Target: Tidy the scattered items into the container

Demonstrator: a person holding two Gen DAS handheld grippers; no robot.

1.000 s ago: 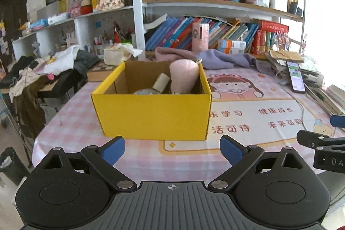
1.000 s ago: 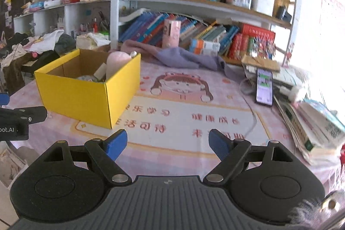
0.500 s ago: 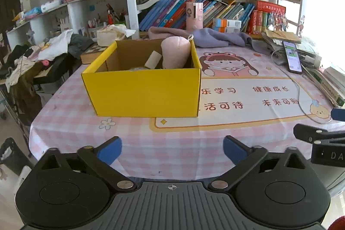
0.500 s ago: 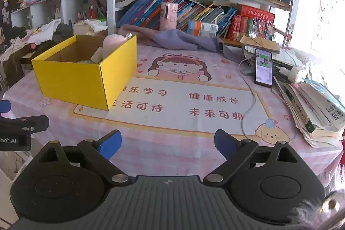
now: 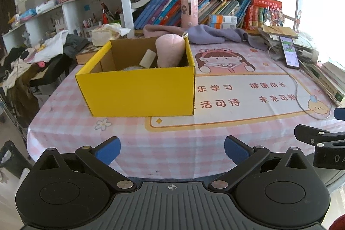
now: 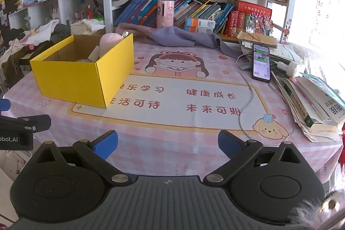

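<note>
A yellow cardboard box (image 5: 140, 91) stands on the pink checked tablecloth, left of the printed mat; it also shows in the right wrist view (image 6: 71, 81). Inside it a pink plush item (image 5: 170, 50) stands upright, with a pale block (image 5: 147, 58) leaning beside it. My left gripper (image 5: 172, 149) is open and empty, held back over the table's near edge, well short of the box. My right gripper (image 6: 167, 142) is open and empty, to the right of the box over the near edge.
A phone (image 6: 261, 61) with a cable lies at the right, next to a stack of books (image 6: 312, 98). A purple cloth (image 6: 176, 37) lies at the back under the bookshelves. Clothes (image 5: 32, 57) are piled left of the table.
Both grippers have pulled back and risen away from the box, so more of the table and its near edge shows. Both stay open and empty.
</note>
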